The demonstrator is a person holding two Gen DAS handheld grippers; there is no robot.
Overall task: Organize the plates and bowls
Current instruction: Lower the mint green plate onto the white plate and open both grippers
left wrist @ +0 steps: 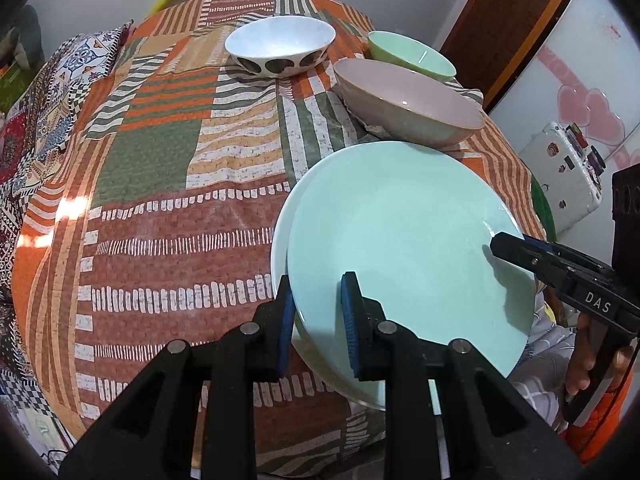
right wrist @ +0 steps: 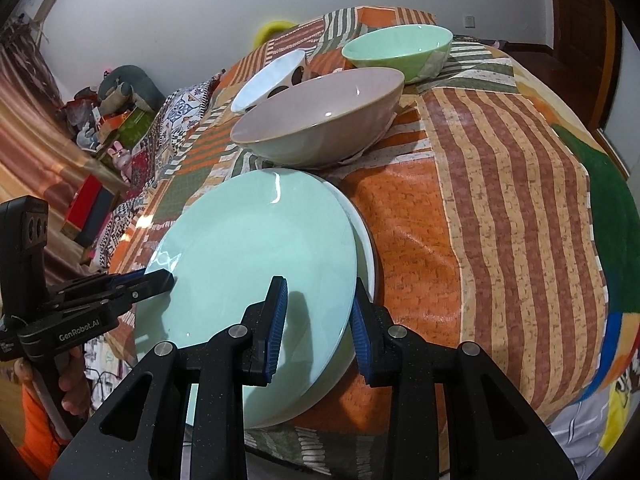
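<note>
— Between my left jaws, what do you have?

— Between the blue pads of my left gripper (left wrist: 318, 320) sits the near rim of the mint-green plate (left wrist: 404, 248). The jaws are clenched on it: one pad is above the rim, the other below.

— And your right gripper?

— My right gripper (right wrist: 318, 322) grasps the same plate at its opposite edge. One pad lies on the top face, the other is under the rim. So I hold this plate with both grippers.

— Is something under the plate?

— Yes, a second, paler plate (left wrist: 280, 236). Its edge shows just outside the left jaws, and in the right view also just outside the right jaws. If the two plates touch, I cannot tell.

— What is beyond the jaws?

— Straight ahead, just beyond the far rim of the plate, stands a wide pinkish bowl (left wrist: 408, 100) on the patchwork cloth (left wrist: 160, 184). Behind it is a green bowl (left wrist: 412, 54). Further from my left jaws, beside the green one, is a white bowl with dark spots (left wrist: 280, 46). All three stand upright, close together.
</note>
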